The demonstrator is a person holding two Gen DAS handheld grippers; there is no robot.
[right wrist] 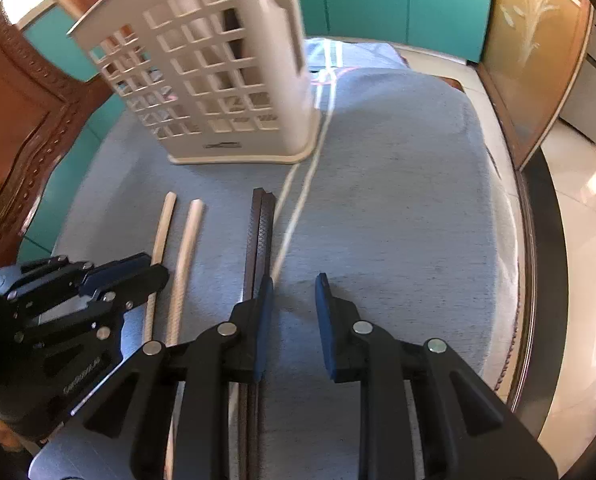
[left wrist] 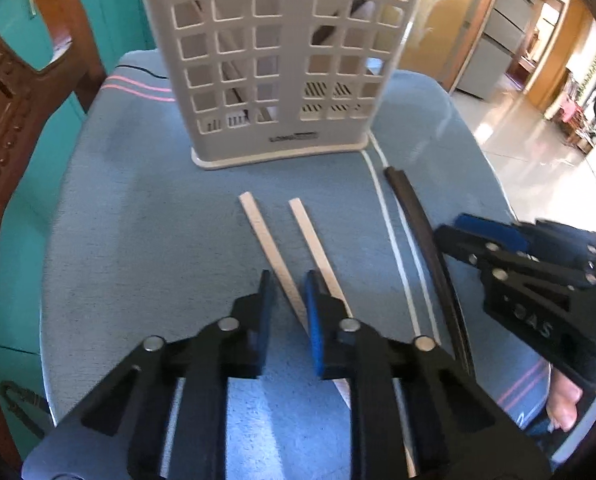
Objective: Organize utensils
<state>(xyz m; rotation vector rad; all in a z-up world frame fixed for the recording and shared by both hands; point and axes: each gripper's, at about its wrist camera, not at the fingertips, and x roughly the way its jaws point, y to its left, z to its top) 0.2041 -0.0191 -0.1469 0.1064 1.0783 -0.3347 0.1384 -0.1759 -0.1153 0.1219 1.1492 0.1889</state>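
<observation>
1. My left gripper (left wrist: pixel 288 280), low in the middle of the left wrist view, stands narrow around 1 light wooden chopstick (left wrist: pixel 274 252). The stick runs between the blue pads; whether they press it yet I cannot tell.
2. To do this pick well, I judge I should squeeze square across the stick, lift it level, then tip it upright over the white lattice utensil holder (left wrist: pixel 274 60), upper centre of the frame.
3. The second light chopstick (left wrist: pixel 318 240) lies just beside it, right of my right pad, so I must not drag it.
4. My right gripper (right wrist: pixel 294 284), lower centre of the right wrist view, is narrow with nothing between its pads.
5. The dark chopstick pair (right wrist: pixel 258 240) runs just beside and under its left finger on the blue cloth (right wrist: pixel 398 180).
</observation>
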